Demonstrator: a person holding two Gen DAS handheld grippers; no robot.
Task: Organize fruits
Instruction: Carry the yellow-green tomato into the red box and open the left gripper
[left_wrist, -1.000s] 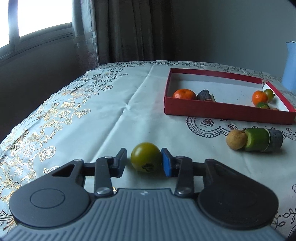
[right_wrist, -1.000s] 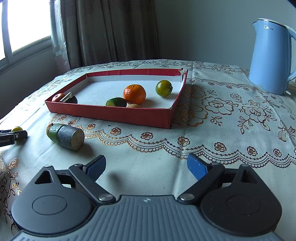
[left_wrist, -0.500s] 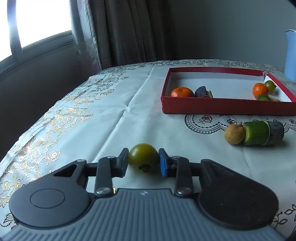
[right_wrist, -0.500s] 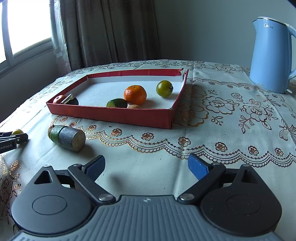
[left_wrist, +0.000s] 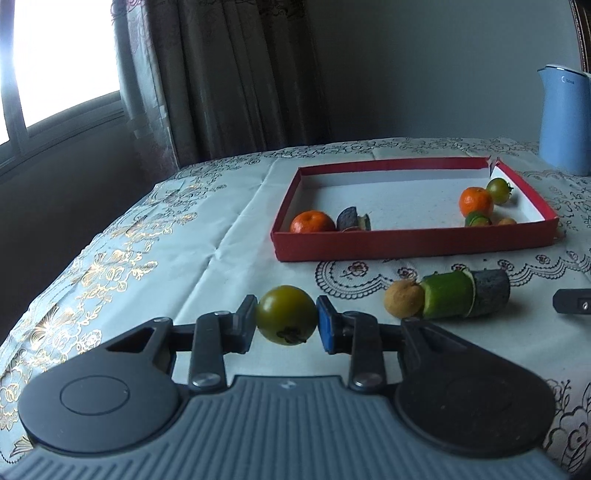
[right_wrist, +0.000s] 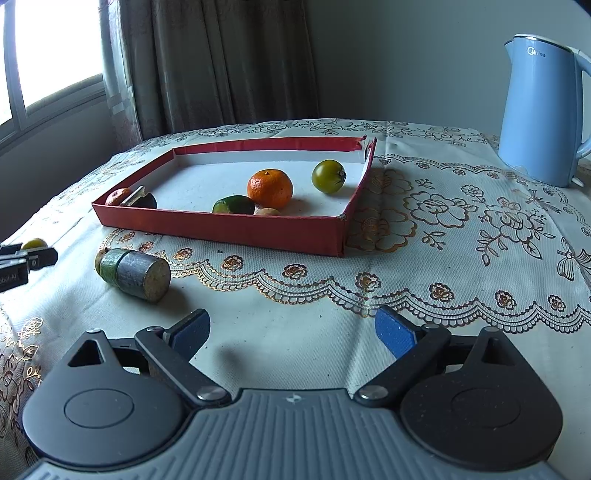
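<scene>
Your left gripper (left_wrist: 286, 320) is clamped on a green tomato (left_wrist: 286, 314) — both pads press its sides, stem end facing the camera, and it hangs clear of the tablecloth (left_wrist: 221, 236). Your right gripper (right_wrist: 291, 332) stands wide apart with nothing between its blue pads (right_wrist: 393, 332), low over the lace cloth in front of the red tray (right_wrist: 236, 229).

In that tray you have a mandarin (right_wrist: 270, 188) with a second green tomato (right_wrist: 328, 176) behind it near the torn far corner, a green fruit (right_wrist: 233, 205) and a small brown fruit (right_wrist: 268, 212) against the near wall, and at the left end another mandarin (left_wrist: 312, 222) beside a dark cut piece (left_wrist: 347, 218).

Outside the tray, just in front of it, lie a brown longan-like fruit (left_wrist: 403, 297), a green cylinder (left_wrist: 445, 295) and a dark grey cylinder (left_wrist: 489, 291) — touching in a row on their sides. A blue kettle (right_wrist: 543, 110) stands at the far right of the table.
</scene>
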